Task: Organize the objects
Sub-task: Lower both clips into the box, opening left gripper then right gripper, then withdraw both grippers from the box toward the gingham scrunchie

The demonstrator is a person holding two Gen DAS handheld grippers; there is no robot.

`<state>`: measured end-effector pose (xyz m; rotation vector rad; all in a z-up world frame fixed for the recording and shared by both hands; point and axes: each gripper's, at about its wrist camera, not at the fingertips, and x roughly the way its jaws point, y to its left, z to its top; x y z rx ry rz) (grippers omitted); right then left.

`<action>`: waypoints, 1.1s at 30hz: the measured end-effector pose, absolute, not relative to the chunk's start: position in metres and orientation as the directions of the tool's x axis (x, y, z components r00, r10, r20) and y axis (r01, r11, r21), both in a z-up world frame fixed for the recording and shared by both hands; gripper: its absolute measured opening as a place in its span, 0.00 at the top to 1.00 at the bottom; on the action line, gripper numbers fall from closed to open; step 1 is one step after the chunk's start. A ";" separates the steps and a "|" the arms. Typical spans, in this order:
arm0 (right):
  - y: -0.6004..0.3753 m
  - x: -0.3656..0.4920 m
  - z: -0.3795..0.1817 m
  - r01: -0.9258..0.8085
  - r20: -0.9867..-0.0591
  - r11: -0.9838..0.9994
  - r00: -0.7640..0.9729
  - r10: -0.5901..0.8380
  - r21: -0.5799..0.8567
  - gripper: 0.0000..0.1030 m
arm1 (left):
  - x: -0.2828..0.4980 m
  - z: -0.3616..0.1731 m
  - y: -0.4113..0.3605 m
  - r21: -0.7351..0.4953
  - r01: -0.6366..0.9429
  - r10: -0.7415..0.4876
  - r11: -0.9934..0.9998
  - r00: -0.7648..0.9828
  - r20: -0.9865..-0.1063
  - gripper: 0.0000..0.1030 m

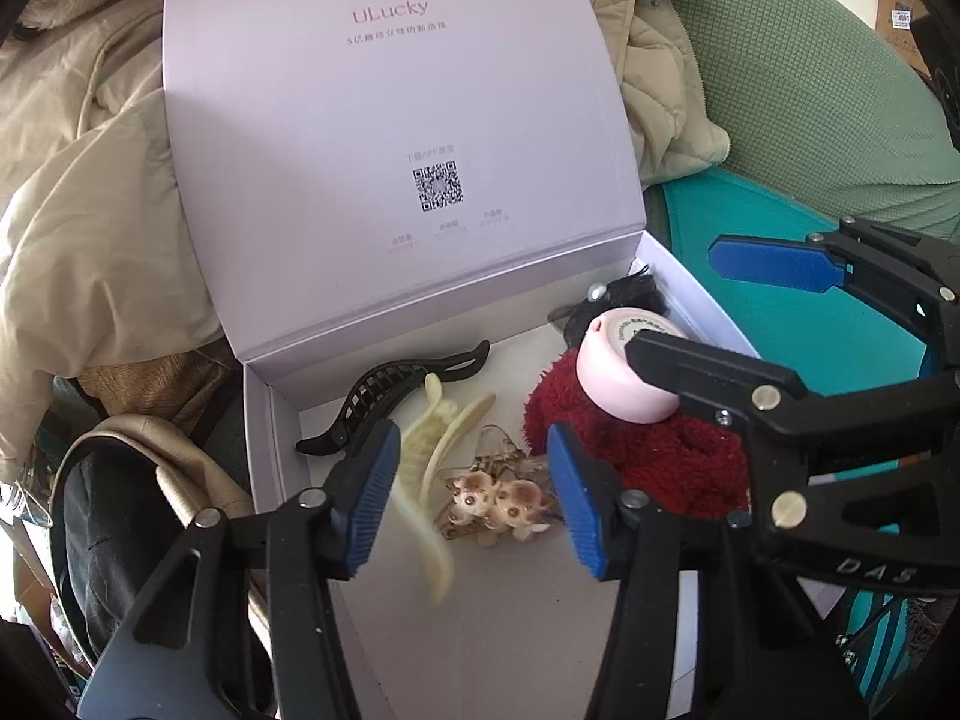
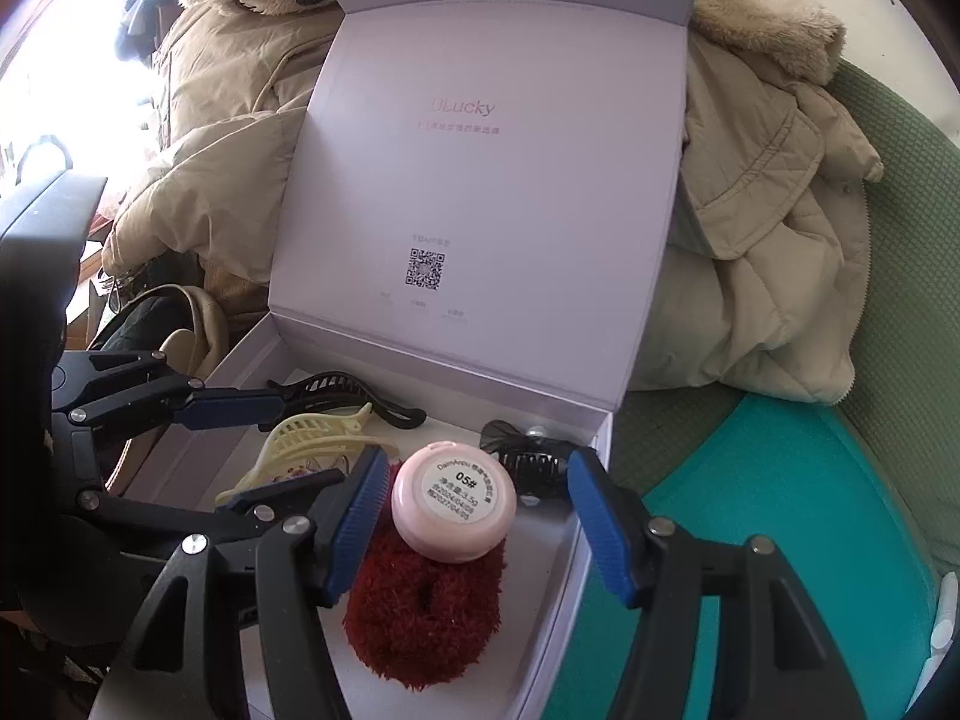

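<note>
Two views — left wrist first: box (image 1: 282, 450) lid up, hair things inside.
Left gripper (image 1: 474, 498): jaws spread, nothing pinched; cream clip (image 1: 432, 468) and flowered clip (image 1: 498, 498) lie between them.
Black clip (image 1: 390, 396): near the box's back edge.
Right wrist: right gripper (image 2: 480, 516) jaws spread — pink round case (image 2: 453, 501) between them, untouched, resting on the red scrunchie (image 2: 426, 618).
Right back corner: small black clip (image 2: 528, 462).

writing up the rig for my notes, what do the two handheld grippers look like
Both match: the left gripper and right gripper have matte black angular linkage arms joined by round silver pivot pins, ending in flat blue ribbed pads. The right gripper's body carries pale lettering reading "DAS" in the left wrist view. No cables, hands or sleeves show.
</note>
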<state>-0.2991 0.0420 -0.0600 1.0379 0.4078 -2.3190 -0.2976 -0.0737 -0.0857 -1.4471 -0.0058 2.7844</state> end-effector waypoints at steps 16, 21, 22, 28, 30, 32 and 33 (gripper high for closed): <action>0.054 -0.269 -0.030 0.585 -0.716 -0.808 -0.595 -0.365 -0.075 0.39 | -0.266 -0.051 -0.084 -0.048 0.033 0.017 -0.998 -0.624 -0.781 0.45; 0.058 -0.258 -0.015 0.587 -0.700 -0.806 -0.608 -0.375 -0.078 0.39 | -0.254 -0.033 -0.082 -0.048 0.042 0.010 -0.998 -0.638 -0.770 0.45; 0.059 -0.255 -0.012 0.588 -0.697 -0.805 -0.610 -0.377 -0.079 0.39 | -0.250 -0.030 -0.081 -0.050 0.045 0.010 -0.998 -0.639 -0.769 0.45; 0.066 -0.240 0.003 0.585 -0.682 -0.807 -0.623 -0.383 -0.082 0.39 | -0.229 -0.012 -0.078 -0.052 0.051 0.006 -0.997 -0.646 -0.763 0.44; 0.068 -0.234 0.008 0.589 -0.675 -0.804 -0.626 -0.391 -0.081 0.39 | -0.221 -0.005 -0.077 -0.048 0.059 -0.002 -0.997 -0.648 -0.762 0.44; 0.071 -0.227 0.013 0.593 -0.669 -0.801 -0.628 -0.398 -0.080 0.39 | -0.215 0.001 -0.074 -0.043 0.063 -0.008 -0.997 -0.650 -0.760 0.44; 0.072 -0.224 0.015 0.595 -0.666 -0.800 -0.628 -0.403 -0.078 0.39 | -0.211 0.003 -0.073 -0.043 0.065 -0.010 -0.997 -0.653 -0.757 0.44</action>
